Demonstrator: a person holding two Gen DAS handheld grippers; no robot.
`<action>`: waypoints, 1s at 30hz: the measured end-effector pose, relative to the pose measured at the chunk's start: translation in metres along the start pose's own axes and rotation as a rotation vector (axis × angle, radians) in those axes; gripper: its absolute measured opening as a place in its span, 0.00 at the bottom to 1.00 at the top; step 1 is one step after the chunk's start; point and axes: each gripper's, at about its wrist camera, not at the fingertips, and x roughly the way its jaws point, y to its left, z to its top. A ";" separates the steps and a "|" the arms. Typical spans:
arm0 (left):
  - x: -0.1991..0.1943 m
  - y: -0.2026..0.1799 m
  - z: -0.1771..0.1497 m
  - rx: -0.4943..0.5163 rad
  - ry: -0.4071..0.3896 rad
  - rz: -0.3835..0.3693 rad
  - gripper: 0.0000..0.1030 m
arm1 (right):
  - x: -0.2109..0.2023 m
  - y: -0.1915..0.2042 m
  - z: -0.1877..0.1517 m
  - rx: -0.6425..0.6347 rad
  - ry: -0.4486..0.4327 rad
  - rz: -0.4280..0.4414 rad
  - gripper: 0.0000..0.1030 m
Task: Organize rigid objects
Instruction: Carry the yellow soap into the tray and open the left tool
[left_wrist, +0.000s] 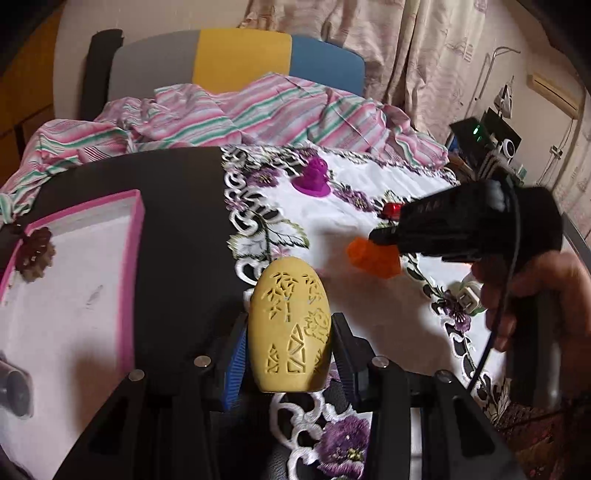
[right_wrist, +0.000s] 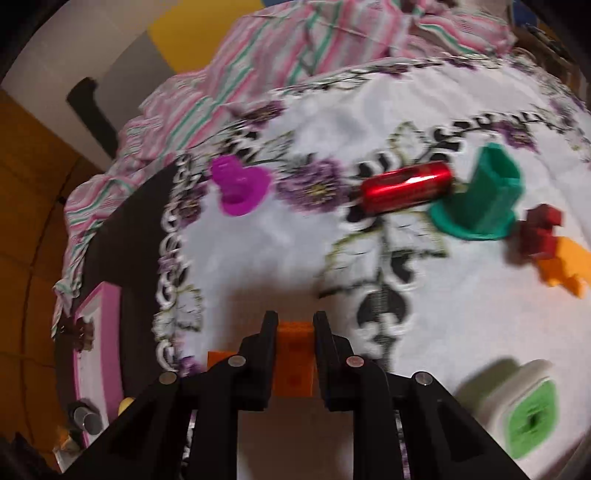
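left gripper (left_wrist: 288, 332) pinches a yellow egg (left_wrist: 290, 328), right gripper (right_wrist: 295, 354) an orange block (right_wrist: 294, 354); few pieces in the pink tray (left_wrist: 135, 236) left of both, several more lie ahead.

The left claw (left_wrist: 288, 354) is showing black angular arms, round silver screws and blue ribbed pads (left_wrist: 233, 363) on its fingers. The right claw (right_wrist: 294, 363) is wearing the same black frame and silver screws; a thin black cable (left_wrist: 508, 280) is trailing beside the bare hand (left_wrist: 535, 295) gripping its handle.
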 end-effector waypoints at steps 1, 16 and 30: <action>-0.003 0.001 0.001 -0.001 -0.007 0.002 0.42 | 0.001 0.003 -0.001 -0.025 -0.004 -0.010 0.19; -0.041 0.056 0.001 -0.109 -0.070 0.031 0.42 | -0.002 0.002 -0.005 -0.049 -0.027 0.005 0.19; -0.017 0.153 0.031 -0.269 -0.032 0.147 0.42 | -0.006 0.007 -0.004 -0.068 -0.059 0.007 0.19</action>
